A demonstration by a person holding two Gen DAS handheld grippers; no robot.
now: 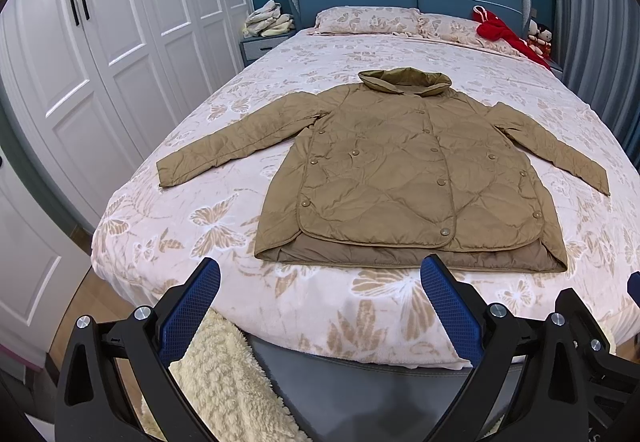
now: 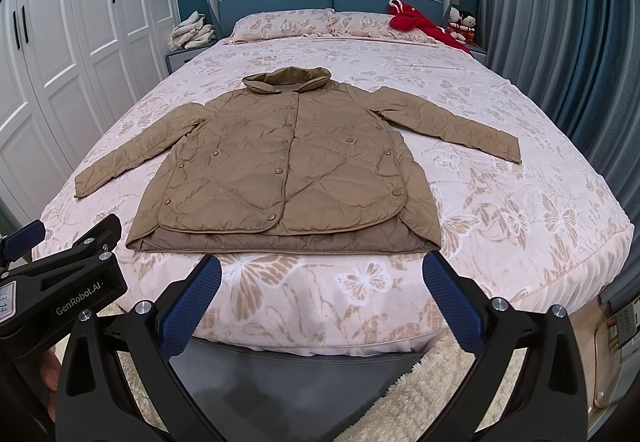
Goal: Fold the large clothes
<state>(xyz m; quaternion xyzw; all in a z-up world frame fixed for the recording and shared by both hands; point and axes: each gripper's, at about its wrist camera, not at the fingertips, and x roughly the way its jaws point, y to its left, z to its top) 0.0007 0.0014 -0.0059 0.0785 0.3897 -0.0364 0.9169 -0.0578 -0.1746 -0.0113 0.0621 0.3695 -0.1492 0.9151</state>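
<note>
A tan quilted jacket [image 1: 400, 170] [image 2: 280, 166] lies flat and buttoned on the bed, front up, collar toward the headboard, both sleeves spread out to the sides. My left gripper [image 1: 320, 274] hovers open just before the foot of the bed, short of the jacket's hem, with nothing between its blue pads. My right gripper [image 2: 322, 270] is also open and empty, held in front of the hem at about the same distance. In the right wrist view the left gripper's black body [image 2: 60, 282] shows at the lower left.
The bed's floral pink cover [image 1: 200, 210] [image 2: 520, 210] stretches around the jacket. A red garment [image 1: 500, 30] and pillows lie by the blue headboard. White wardrobes [image 1: 100, 62] line the left; grey curtains [image 2: 560, 42] hang right. A cream fluffy rug [image 1: 224, 382] lies below.
</note>
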